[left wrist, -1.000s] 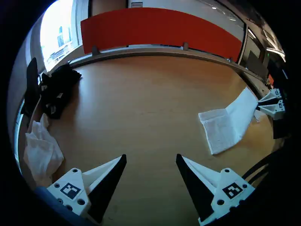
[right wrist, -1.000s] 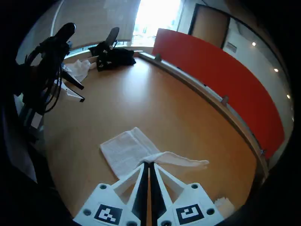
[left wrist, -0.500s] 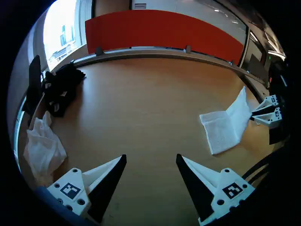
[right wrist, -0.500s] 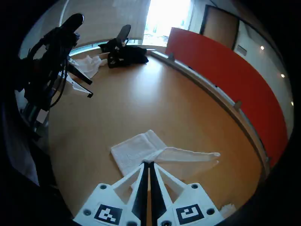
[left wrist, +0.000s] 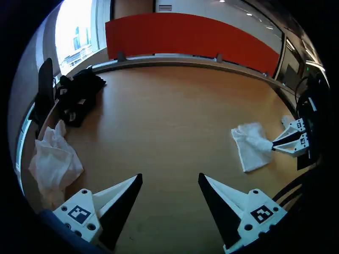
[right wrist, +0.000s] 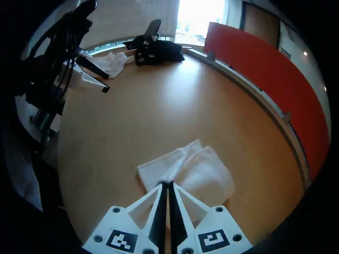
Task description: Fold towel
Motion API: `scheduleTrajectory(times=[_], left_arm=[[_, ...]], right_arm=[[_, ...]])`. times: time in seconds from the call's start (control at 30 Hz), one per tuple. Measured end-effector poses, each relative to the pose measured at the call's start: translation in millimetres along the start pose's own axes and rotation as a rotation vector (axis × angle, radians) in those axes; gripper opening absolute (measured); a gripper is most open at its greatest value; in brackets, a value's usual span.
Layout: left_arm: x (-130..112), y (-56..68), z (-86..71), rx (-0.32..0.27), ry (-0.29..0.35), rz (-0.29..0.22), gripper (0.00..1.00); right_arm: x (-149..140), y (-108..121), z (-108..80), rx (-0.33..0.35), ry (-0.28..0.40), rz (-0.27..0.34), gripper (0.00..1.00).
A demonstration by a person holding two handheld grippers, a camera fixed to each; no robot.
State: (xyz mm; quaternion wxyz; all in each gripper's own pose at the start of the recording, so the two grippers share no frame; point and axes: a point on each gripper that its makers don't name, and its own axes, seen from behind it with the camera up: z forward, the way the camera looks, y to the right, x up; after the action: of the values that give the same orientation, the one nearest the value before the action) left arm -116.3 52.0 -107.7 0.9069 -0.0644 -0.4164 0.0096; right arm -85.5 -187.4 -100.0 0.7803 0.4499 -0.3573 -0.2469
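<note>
The towel [right wrist: 199, 169] is seen lying on the wooden desk [right wrist: 140, 114], partly doubled over and kinda bunched up. Its near edge is pinched between the fingers of the right hand-held gripper [right wrist: 168, 185], which are pressed together on it. The left hand-held gripper [left wrist: 169, 175] is held with fingers wide apart above bare desk, well apart from the towel. A crumpled white cloth [left wrist: 55, 156] and a black bundle [left wrist: 80, 93] are spotted off at the desk's far end.
</note>
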Motion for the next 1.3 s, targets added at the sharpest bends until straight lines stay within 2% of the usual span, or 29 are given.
scheduleTrajectory(times=[0.53, 0.67, 0.73, 0.8, 0.87, 1.0, 1.3], left_arm=[[-0.6, 0.2, -0.9, -0.001, 0.002, 0.0, 0.98], [-0.7, 0.0, -1.2, -0.002, 0.002, 0.001, 0.98], [-1.0, -0.3, -1.3, -0.001, 0.002, 0.001, 0.98], [-1.5, -0.5, -1.4, 0.0, 0.001, 0.001, 0.98], [-1.8, -0.5, -1.6, 0.001, 0.001, 0.0, 0.98], [-2.0, -0.6, -2.3, 0.001, 0.002, -0.002, 0.98], [-1.2, -0.7, -4.1, 0.004, 0.006, -0.003, 0.98]], right_arm=[[-2.3, 2.7, -0.4, -0.011, -0.007, 0.022, 0.07], [-3.3, 4.0, -0.2, -0.018, -0.008, 0.029, 0.24], [-4.3, 4.8, -0.2, -0.023, -0.01, 0.033, 0.4], [-5.7, 6.1, -0.1, -0.027, -0.014, 0.038, 0.6], [-6.4, 6.7, -0.4, -0.03, -0.014, 0.041, 0.72], [-7.4, 7.2, -0.7, -0.034, -0.013, 0.048, 0.78], [-17.4, 9.9, -1.0, -0.047, -0.02, 0.066, 0.79]])
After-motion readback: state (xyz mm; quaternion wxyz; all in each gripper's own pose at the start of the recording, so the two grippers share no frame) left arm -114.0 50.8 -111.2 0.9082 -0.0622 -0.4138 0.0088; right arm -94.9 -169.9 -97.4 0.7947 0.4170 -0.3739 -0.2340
